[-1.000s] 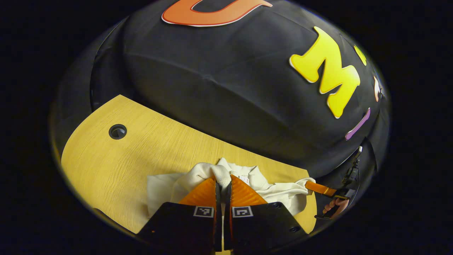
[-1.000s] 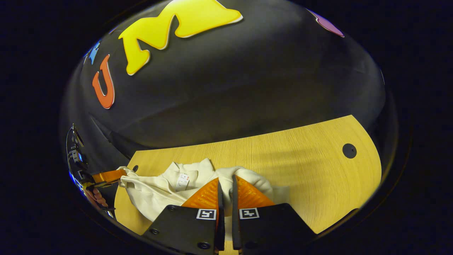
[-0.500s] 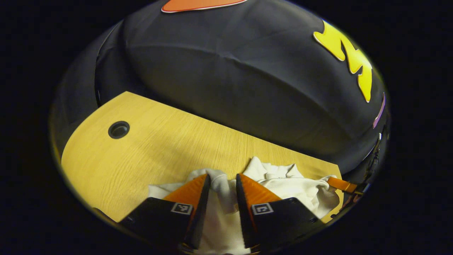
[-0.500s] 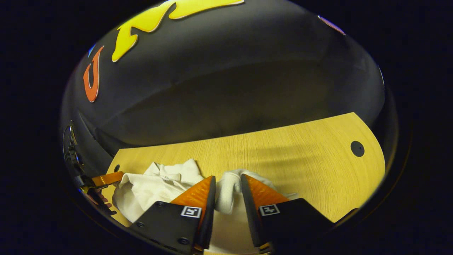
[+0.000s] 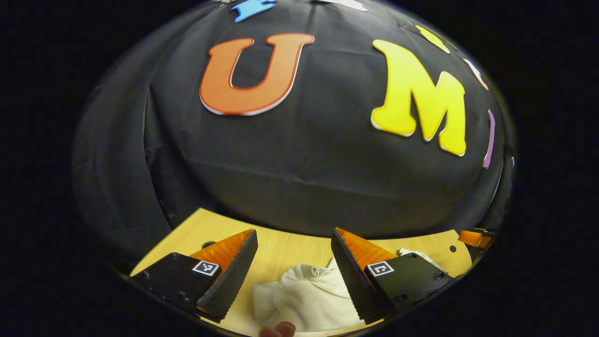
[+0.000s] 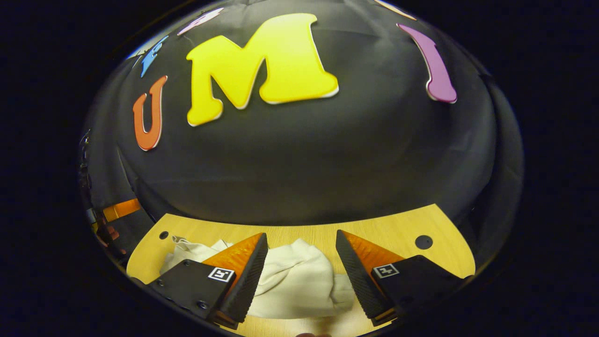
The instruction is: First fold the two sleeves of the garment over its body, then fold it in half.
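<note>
**On the table: garment bunched, both tongs spread**

Left gripper view: the left tongs (image 5: pixel 294 241) stand wide apart, holding nothing. Between and below their fingers the cream garment (image 5: pixel 309 297) lies bunched on the wooden table (image 5: pixel 290 248). A fingertip (image 5: pixel 280 329) shows at the bottom edge.

Right gripper view: the right tongs (image 6: pixel 302 243) are likewise spread and empty. The garment (image 6: pixel 295 281) lies rumpled on the table (image 6: pixel 374 229) beneath them, reaching left past the left finger.
</note>
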